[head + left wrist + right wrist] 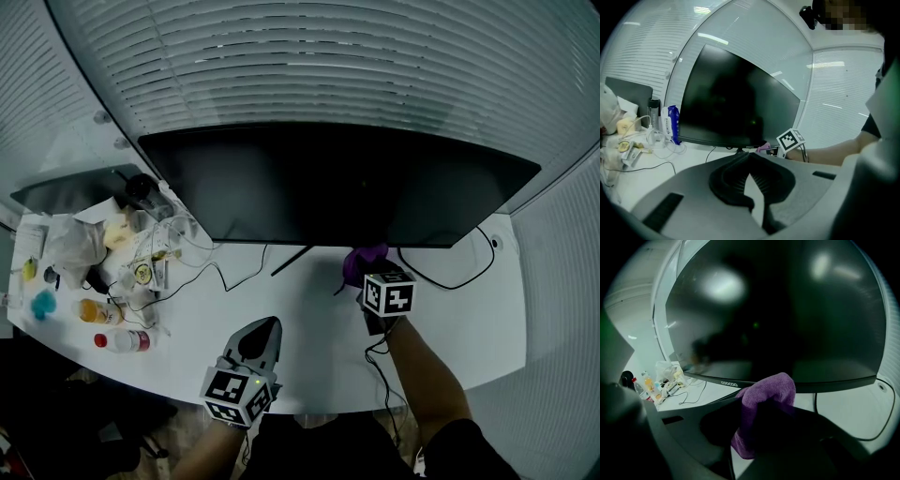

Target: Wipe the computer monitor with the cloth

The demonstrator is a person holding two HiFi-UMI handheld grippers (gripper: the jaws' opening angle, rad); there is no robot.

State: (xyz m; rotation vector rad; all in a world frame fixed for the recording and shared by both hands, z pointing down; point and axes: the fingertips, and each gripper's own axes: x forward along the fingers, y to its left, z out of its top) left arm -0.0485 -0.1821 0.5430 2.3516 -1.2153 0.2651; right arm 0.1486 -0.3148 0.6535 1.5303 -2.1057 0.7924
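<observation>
A wide black monitor (337, 183) stands at the back of the white desk (309, 309), its screen dark (778, 315). My right gripper (367, 272) is shut on a purple cloth (364, 261), held just below the screen's lower edge near its middle. The cloth (764, 401) bunches up between the jaws and almost touches the bezel. My left gripper (260, 339) hovers low over the desk's front, shut with nothing in it (751, 161). The right gripper's marker cube (790, 139) shows beside the monitor (736, 105) in the left gripper view.
Clutter fills the desk's left end: bottles (122, 339), a crumpled bag (75, 246), cables (187, 253) and a laptop (66, 187). A black cable (450, 277) loops on the right. Window blinds (328, 66) run behind the monitor.
</observation>
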